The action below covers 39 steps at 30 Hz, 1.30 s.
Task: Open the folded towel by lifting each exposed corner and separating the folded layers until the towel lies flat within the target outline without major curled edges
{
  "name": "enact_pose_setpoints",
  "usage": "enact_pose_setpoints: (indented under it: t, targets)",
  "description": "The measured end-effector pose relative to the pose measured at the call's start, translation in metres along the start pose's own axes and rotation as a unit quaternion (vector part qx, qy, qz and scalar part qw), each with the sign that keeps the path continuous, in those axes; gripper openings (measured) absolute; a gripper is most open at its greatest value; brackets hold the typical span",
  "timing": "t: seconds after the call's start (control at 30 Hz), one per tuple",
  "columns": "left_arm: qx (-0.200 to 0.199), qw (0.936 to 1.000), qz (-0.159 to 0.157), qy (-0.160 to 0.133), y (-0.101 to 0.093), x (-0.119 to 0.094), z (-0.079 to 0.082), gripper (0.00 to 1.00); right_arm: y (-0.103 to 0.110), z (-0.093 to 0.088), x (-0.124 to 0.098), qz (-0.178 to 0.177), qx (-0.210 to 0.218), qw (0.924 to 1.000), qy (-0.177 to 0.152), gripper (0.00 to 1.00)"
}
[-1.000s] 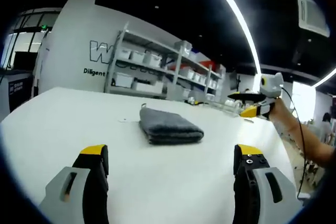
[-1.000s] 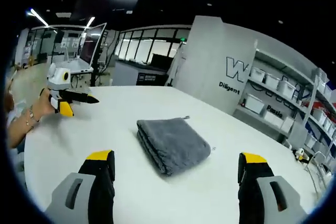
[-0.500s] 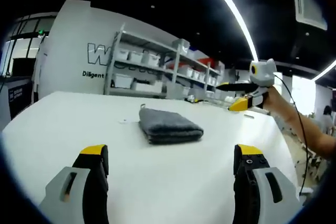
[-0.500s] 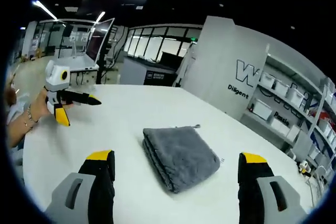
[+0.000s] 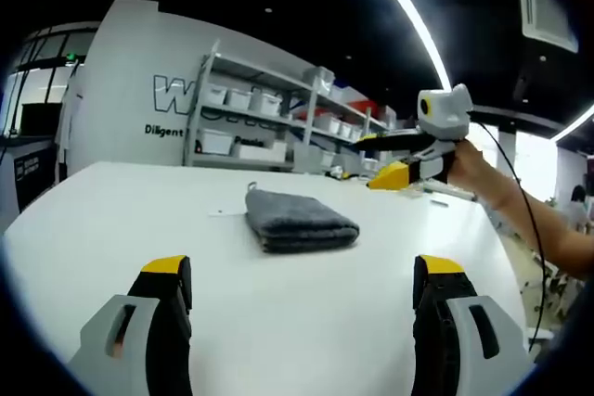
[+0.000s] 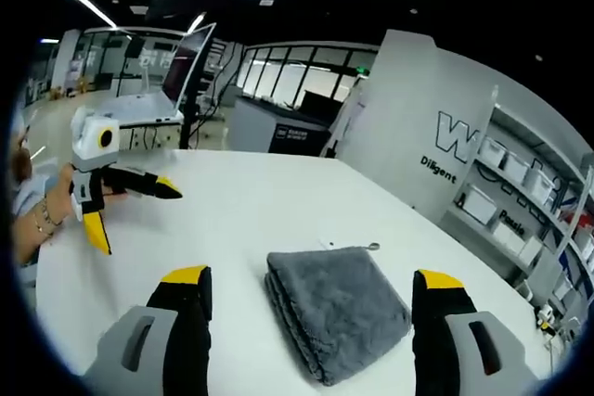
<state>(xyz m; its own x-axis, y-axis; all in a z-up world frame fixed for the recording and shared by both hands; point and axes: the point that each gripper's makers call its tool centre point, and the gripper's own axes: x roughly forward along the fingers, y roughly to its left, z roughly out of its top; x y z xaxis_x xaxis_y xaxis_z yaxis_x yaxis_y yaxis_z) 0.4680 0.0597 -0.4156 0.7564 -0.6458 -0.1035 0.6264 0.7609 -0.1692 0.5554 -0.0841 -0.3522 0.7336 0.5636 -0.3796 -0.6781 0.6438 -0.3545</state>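
The grey towel (image 6: 339,320) lies folded into a thick, compact block on the white table (image 6: 241,201), its stacked layers showing as a rounded edge on the side facing the left gripper view (image 5: 299,222), and a small hanging loop sticks out at one far corner. It sits out in the open middle of the tabletop, apart from any edge, likely so both tools can come at it from opposite sides. No target outline can be made out on the surface. The right gripper (image 6: 314,299) hangs just above and in front of the towel with its jaws spread wide and holding nothing, the towel framed between them, which looks like a line-up for taking a corner. The left gripper (image 5: 302,280) sits lower and further back, jaws equally wide apart and empty, aimed at the folded edge. Unfolding appears not yet begun; both tools seem merely staged for a first grasp.
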Motion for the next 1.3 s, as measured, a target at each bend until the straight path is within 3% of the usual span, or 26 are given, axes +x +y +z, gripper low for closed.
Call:
enact_pose_setpoints:
  t: [0.37,0.43,0.57,0.73,0.9,1.1,1.3]
  targets:
    - [0.000,1.0000,-0.003,0.003,-0.001,0.001,-0.002,0.98,0.026,-0.011,0.041,0.019,-0.030,0.9991,0.024,0.72]
    - [0.000,1.0000,-0.003,0.005,0.000,0.001,-0.003,0.98,0.029,-0.011,0.049,0.018,-0.033,0.9991,0.022,0.69]
    - [-0.001,1.0000,-0.007,0.006,-0.001,0.001,-0.004,0.97,0.034,-0.010,0.064,0.014,-0.043,0.9990,0.006,0.53]
    - [-0.003,0.9999,-0.008,0.006,-0.001,0.001,-0.004,0.97,0.041,-0.015,0.082,0.008,-0.075,0.9971,0.006,0.46]
    - [-0.009,0.9999,-0.011,0.004,0.000,0.002,-0.004,0.97,0.049,-0.017,0.094,0.015,-0.080,0.9967,0.003,0.39]
    - [-0.015,0.9998,-0.011,0.000,0.002,0.002,-0.002,0.97,0.048,-0.031,0.112,-0.008,-0.132,0.9906,0.034,0.33]
    - [-0.023,0.9996,-0.013,-0.005,0.003,0.002,0.001,0.97,0.049,-0.040,0.125,-0.018,-0.145,0.9881,0.047,0.28]
